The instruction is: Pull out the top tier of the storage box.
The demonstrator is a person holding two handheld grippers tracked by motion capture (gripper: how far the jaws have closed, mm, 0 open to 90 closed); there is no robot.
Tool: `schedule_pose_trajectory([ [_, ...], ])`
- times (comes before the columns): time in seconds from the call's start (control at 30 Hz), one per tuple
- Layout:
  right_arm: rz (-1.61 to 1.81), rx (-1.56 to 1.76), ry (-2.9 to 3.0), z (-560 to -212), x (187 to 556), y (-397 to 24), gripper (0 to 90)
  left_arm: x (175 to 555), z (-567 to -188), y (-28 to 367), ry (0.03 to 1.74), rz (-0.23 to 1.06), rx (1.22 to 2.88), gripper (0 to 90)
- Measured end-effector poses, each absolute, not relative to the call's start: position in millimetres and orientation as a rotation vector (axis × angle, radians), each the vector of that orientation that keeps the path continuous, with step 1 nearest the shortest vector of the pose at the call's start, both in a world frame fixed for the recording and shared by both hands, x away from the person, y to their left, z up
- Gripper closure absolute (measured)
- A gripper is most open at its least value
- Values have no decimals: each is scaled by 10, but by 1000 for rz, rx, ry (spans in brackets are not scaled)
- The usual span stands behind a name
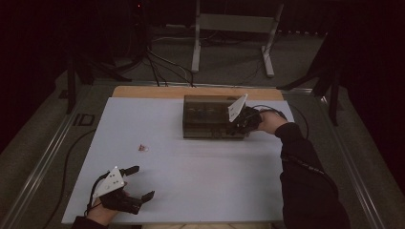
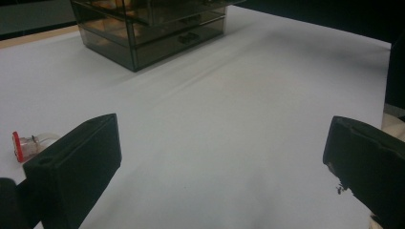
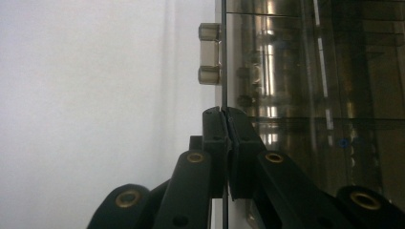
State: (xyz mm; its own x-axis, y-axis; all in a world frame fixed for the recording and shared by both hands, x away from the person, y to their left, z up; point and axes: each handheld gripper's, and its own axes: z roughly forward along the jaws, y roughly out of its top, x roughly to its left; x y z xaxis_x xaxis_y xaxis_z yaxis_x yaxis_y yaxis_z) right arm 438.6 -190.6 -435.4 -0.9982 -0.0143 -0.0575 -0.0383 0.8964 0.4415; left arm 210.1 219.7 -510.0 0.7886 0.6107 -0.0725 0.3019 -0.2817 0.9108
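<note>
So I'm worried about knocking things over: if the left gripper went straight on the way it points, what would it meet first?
Probably nothing soon: bare white table cover lies ahead of the open left gripper. The smoky drawer box stands far off, left of that line; depth is unclear.

A dim lab or recording studio: black curtains (image 1: 367, 57) all around, cables (image 1: 157, 67) trailing over grey carpet (plus a metal stand (image 1: 234, 28)), and a white-covered table (image 1: 200, 176) set between floor rails (image 1: 43, 162).
</note>
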Motion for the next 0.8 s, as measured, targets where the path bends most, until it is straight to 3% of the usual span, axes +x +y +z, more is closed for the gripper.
schedule_pose_trajectory([
  [0.8, 751, -91, 3020, -4394, 4075, -1971, 886, 2102, -5100, 2193, 695, 354, 1884, 0],
])
